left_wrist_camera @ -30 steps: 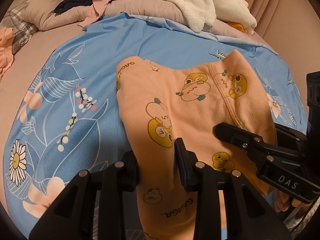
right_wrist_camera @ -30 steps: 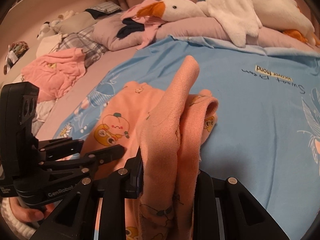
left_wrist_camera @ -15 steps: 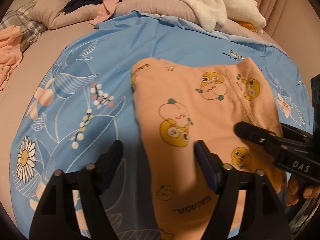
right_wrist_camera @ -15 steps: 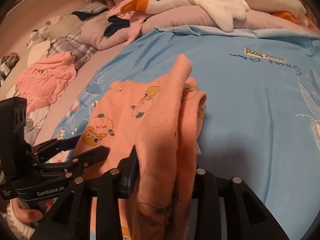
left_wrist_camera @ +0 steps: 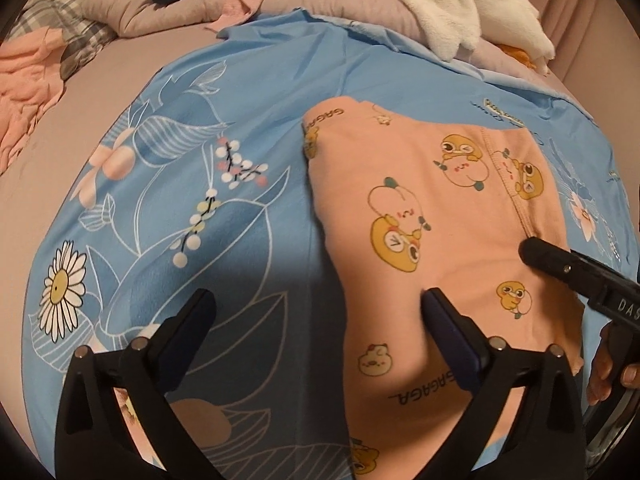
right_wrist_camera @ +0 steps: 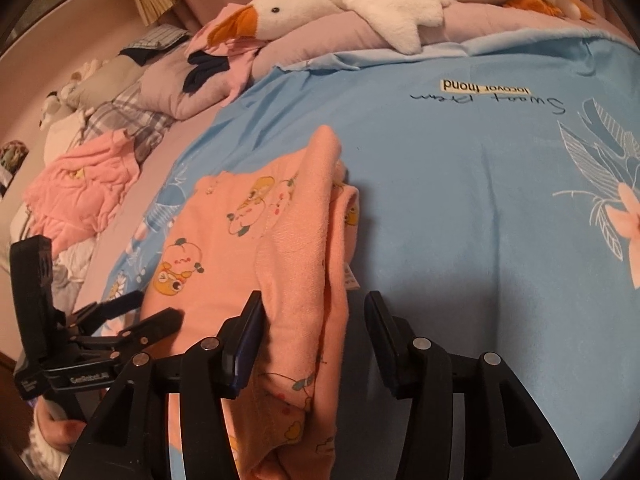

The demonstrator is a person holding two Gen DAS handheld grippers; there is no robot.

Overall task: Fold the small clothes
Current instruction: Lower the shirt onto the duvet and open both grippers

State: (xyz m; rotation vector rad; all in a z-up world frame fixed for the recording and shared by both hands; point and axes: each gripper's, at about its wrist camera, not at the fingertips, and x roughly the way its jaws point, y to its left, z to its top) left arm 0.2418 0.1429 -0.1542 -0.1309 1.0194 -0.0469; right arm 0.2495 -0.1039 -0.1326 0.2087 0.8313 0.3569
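A small peach garment [left_wrist_camera: 432, 216] with cartoon prints lies on the blue floral sheet [left_wrist_camera: 192, 184]. In the right wrist view a folded flap of the garment [right_wrist_camera: 304, 240] rests along its right side. My left gripper [left_wrist_camera: 316, 320] is open, its right finger resting on the garment's left part, its left finger over the sheet. My right gripper [right_wrist_camera: 314, 320] is open, with the flap lying loose between its fingers. The right gripper also shows in the left wrist view [left_wrist_camera: 576, 276], and the left gripper shows in the right wrist view [right_wrist_camera: 132, 316].
A plush white goose [right_wrist_camera: 360, 4] lies on mauve pillows [left_wrist_camera: 168, 8] at the far side. A crumpled pink garment [right_wrist_camera: 84, 184] and a plaid cloth [right_wrist_camera: 128, 120] lie to the left on the mauve bedding. Dark clothes [right_wrist_camera: 204, 68] sit near the goose's beak.
Both grippers have opened and let go of the garment. The raised flap has dropped onto the garment. The left gripper has drawn back a little.
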